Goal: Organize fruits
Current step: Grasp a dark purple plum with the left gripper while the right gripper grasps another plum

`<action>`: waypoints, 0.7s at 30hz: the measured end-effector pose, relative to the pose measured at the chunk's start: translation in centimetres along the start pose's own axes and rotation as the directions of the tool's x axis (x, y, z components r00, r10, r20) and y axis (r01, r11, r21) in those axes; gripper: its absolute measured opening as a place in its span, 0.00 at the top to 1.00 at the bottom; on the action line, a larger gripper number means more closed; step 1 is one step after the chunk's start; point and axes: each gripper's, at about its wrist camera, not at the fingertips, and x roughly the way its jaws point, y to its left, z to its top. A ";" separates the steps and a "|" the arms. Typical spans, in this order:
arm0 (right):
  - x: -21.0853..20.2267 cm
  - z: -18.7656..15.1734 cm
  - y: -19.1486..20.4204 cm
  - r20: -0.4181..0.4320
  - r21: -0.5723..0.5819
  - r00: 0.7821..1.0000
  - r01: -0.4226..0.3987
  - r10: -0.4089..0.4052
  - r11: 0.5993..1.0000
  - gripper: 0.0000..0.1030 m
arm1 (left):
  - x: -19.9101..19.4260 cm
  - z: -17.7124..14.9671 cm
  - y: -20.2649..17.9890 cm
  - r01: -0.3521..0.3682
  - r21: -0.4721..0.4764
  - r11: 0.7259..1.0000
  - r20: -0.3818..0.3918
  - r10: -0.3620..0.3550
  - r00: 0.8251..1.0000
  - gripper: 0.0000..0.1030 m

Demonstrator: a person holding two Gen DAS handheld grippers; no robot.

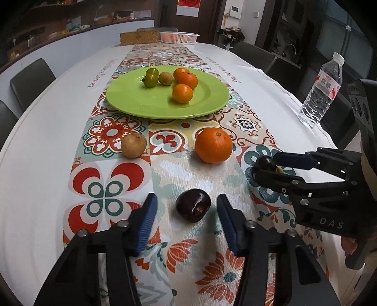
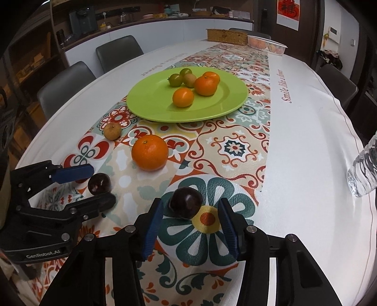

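Two dark plums on worktop (image 1: pixel 42 164): left plum (image 1: pixel 193 205) sits between spread pads of left hand-held gripper (image 1: pixel 187 222), untouched; right plum (image 2: pixel 186 205) between apart pads of right hand-held gripper (image 2: pixel 192 227). Large orange (image 1: pixel 213 145) at 12 o'clock, green plate (image 1: pixel 132 98) beyond. Only left view shows whole water bottle (image 1: pixel 321 90).

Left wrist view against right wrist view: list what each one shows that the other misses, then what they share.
Only the left wrist view shows the water bottle whole, cap to base; the right view catches just its edge. Only the right wrist view shows the black appliance on the counter. Both show the green plate holding five fruits, the big orange and the tan fruit on the cloth, and two dark plums, with the left gripper open around one plum and the right gripper open around the other plum.
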 end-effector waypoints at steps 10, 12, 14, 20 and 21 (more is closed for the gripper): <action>0.1 0.1 0.2 0.000 0.004 1.000 -0.003 0.003 1.000 0.71 | 0.0 0.1 -0.2 0.012 -0.005 1.000 -0.003 -0.012 1.000 0.72; 0.0 0.2 0.2 0.004 0.000 1.000 0.000 0.000 1.000 0.71 | -0.1 0.1 -0.2 0.010 -0.010 1.000 -0.001 -0.010 1.000 0.72; -0.3 0.1 0.2 0.009 0.002 1.000 -0.001 0.001 1.000 0.71 | -0.4 0.1 -0.2 0.005 -0.010 1.000 0.005 -0.005 1.000 0.72; -1.4 0.1 0.5 0.030 0.000 1.000 -0.006 0.006 1.000 0.71 | -1.7 0.1 -0.4 0.006 -0.011 1.000 0.029 -0.005 1.000 0.72; -1.6 0.1 0.6 0.034 -0.002 0.999 -0.007 0.007 1.000 0.71 | -2.1 0.1 -0.5 0.007 -0.011 1.000 0.036 -0.007 0.999 0.72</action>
